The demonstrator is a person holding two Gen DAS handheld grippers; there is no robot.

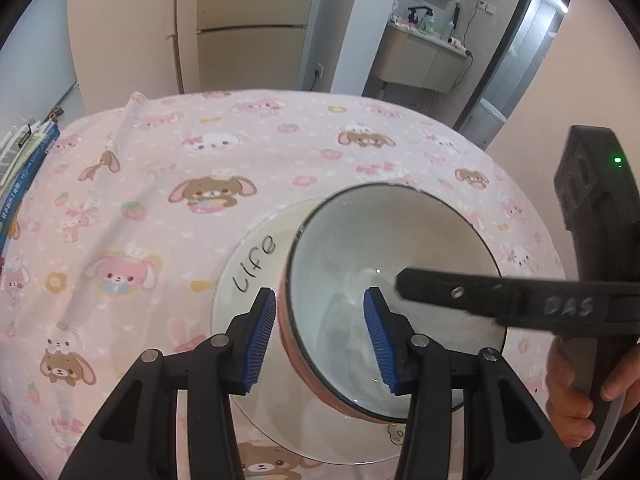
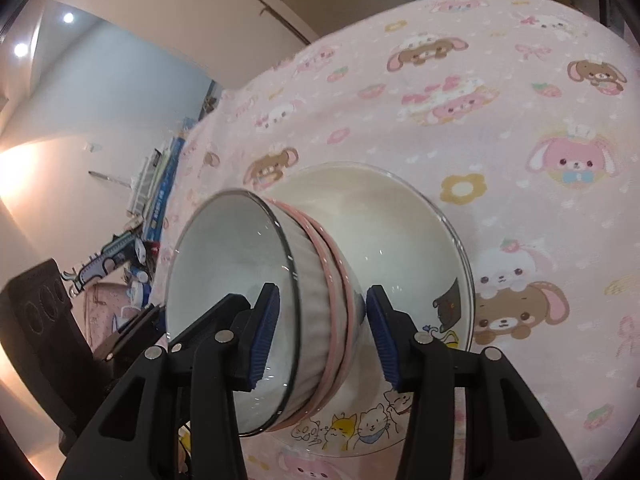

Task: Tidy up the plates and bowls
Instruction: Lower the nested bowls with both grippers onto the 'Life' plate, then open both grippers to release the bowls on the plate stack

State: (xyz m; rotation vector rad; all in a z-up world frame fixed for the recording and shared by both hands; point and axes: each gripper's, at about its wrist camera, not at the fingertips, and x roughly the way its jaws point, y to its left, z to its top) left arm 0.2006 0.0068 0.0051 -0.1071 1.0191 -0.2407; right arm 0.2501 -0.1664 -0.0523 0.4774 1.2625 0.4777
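Left wrist view is showing the left gripper (image 1: 320, 336) straddling the bowl (image 1: 394, 300) rim, pads apart, not touching. Right gripper (image 2: 322, 334) is likewise straddling it loosely; bowl is tilting, mouth leftward, on the plate (image 2: 404, 216).

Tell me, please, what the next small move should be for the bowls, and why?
Probably open both grippers wider and lift them straight off. The stacked bowls seem already set on the cartoon plate, and the left gripper and right gripper each straddle the rim, so dragging sideways could tip them.
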